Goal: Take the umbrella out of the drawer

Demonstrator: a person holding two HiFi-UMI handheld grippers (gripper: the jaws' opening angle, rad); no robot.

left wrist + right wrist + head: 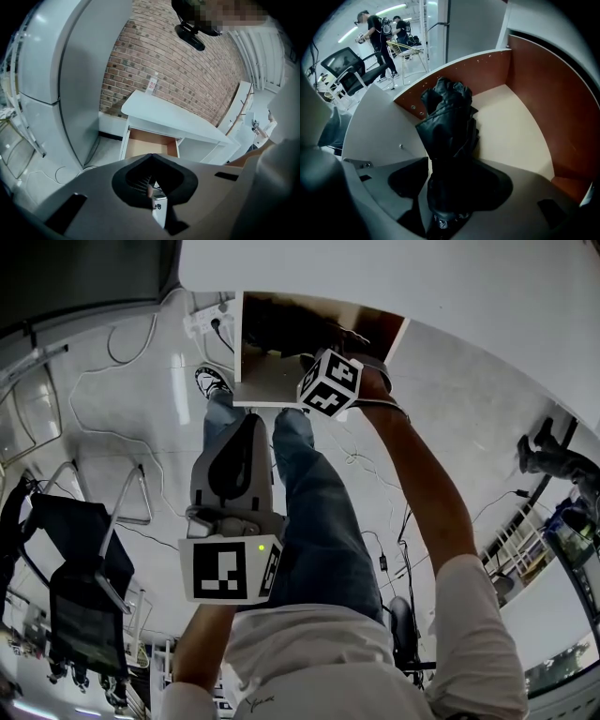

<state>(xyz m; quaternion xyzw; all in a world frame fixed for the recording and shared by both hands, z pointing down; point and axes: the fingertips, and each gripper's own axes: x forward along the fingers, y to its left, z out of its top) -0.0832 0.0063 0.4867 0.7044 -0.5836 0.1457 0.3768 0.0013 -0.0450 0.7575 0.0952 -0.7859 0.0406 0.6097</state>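
A black folded umbrella [447,122] lies in the open wooden drawer [513,136], which has a white front panel [258,390]. My right gripper [450,171] points steeply down into the drawer. Its jaws stand wide on either side of the umbrella's near end, open. In the head view only its marker cube [330,382] shows at the drawer's edge, and the jaws are hidden below it. My left gripper [249,426] hangs back over the person's legs, shut and empty. From there the left gripper view shows the open drawer [151,143] under the white cabinet top [164,115].
A black office chair [80,587] stands to the left. Cables [112,437] and a power strip [211,322] lie on the floor. A tall white cabinet [61,75] stands left of the drawer unit against a brick wall [187,70]. People [377,33] stand far behind.
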